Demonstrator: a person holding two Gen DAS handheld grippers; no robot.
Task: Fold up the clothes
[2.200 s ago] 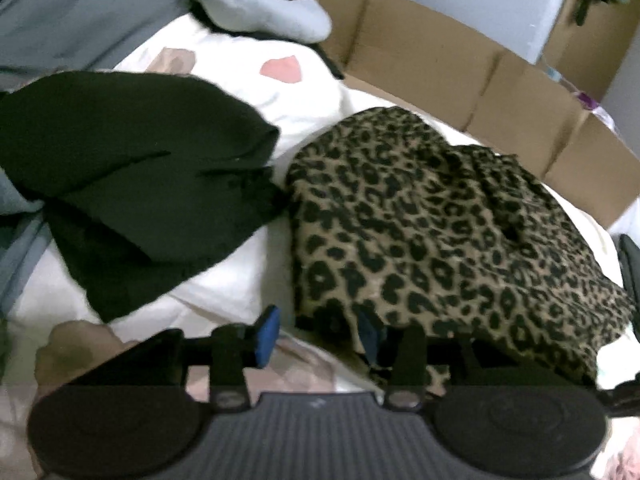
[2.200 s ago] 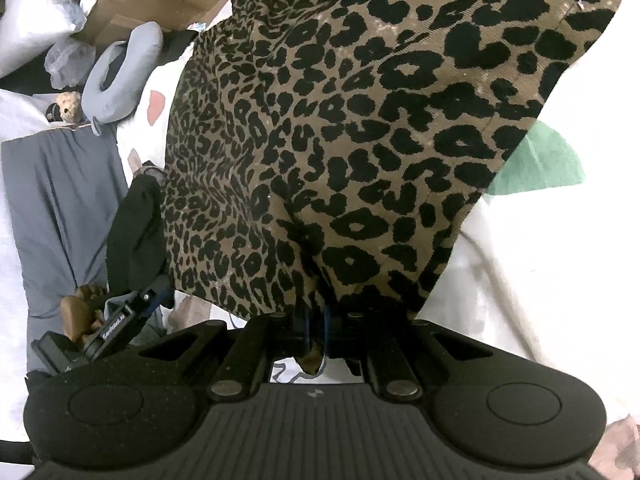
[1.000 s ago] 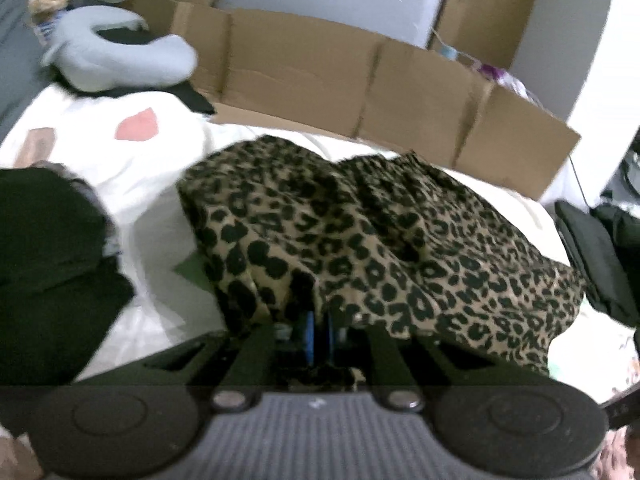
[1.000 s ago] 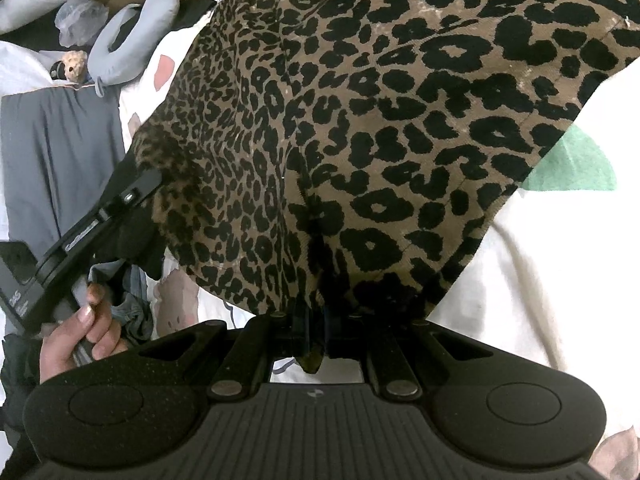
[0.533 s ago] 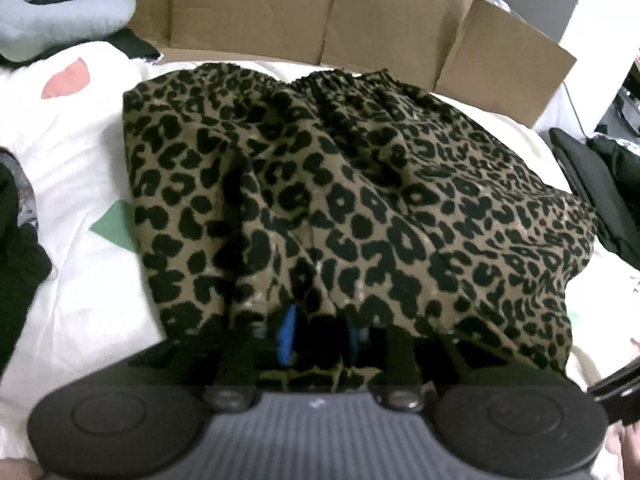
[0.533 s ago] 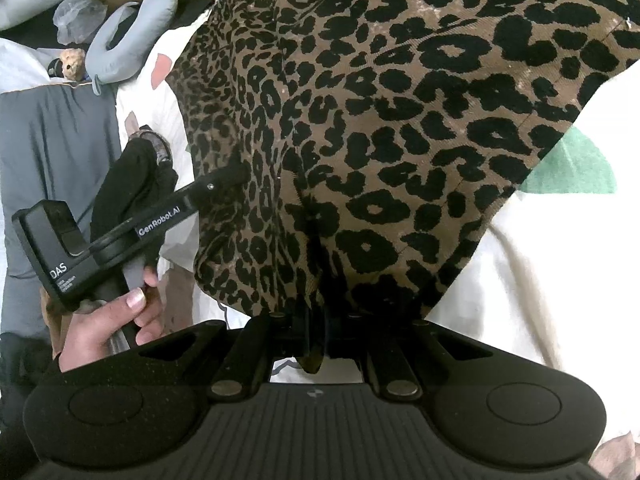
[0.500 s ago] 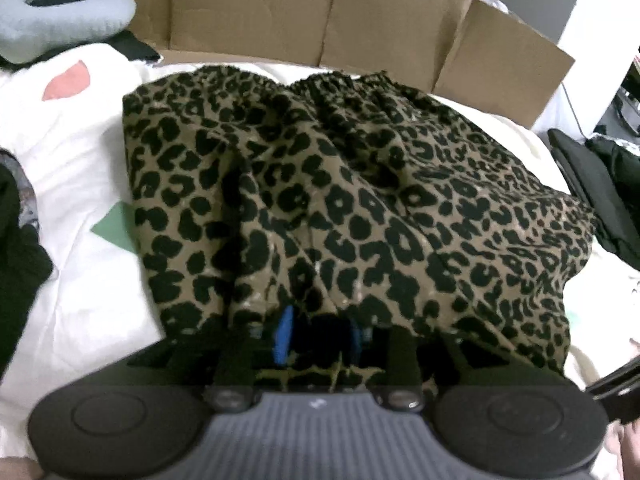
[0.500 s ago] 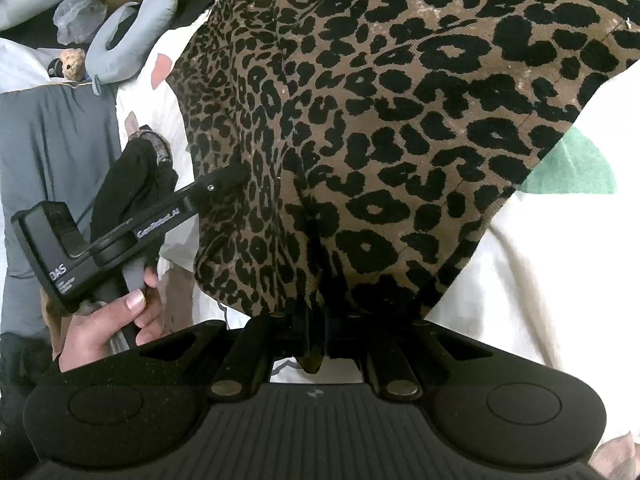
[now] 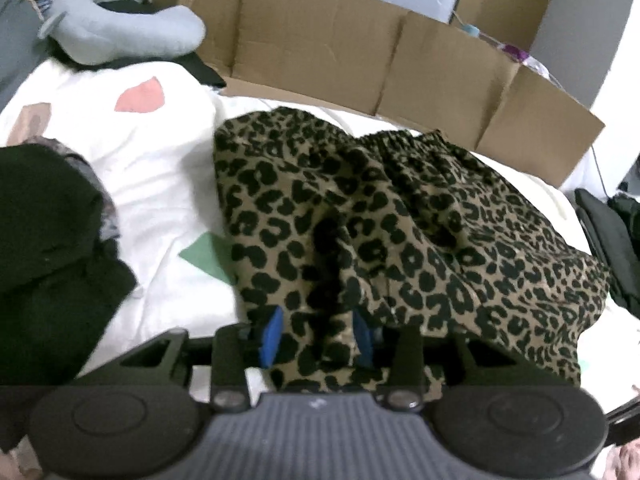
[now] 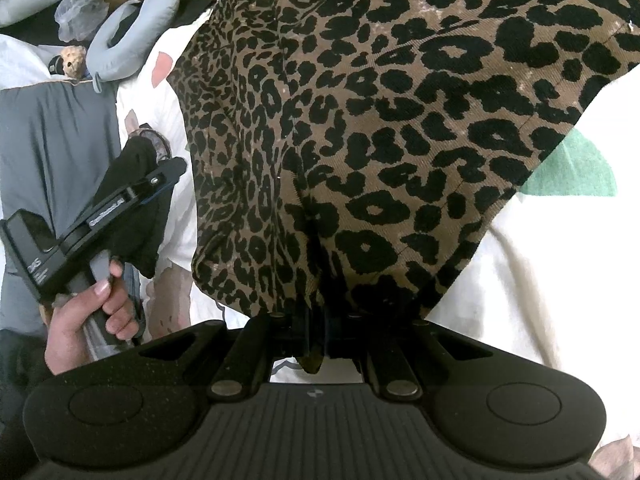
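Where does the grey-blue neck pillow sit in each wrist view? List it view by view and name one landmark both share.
Left wrist view: the neck pillow lies at the upper left, in front of the cardboard.
Right wrist view: the neck pillow is at the upper left, above the grey bedding.
Shared landmark: the pink patch on the white sheet, between the pillow and the leopard-print garment.
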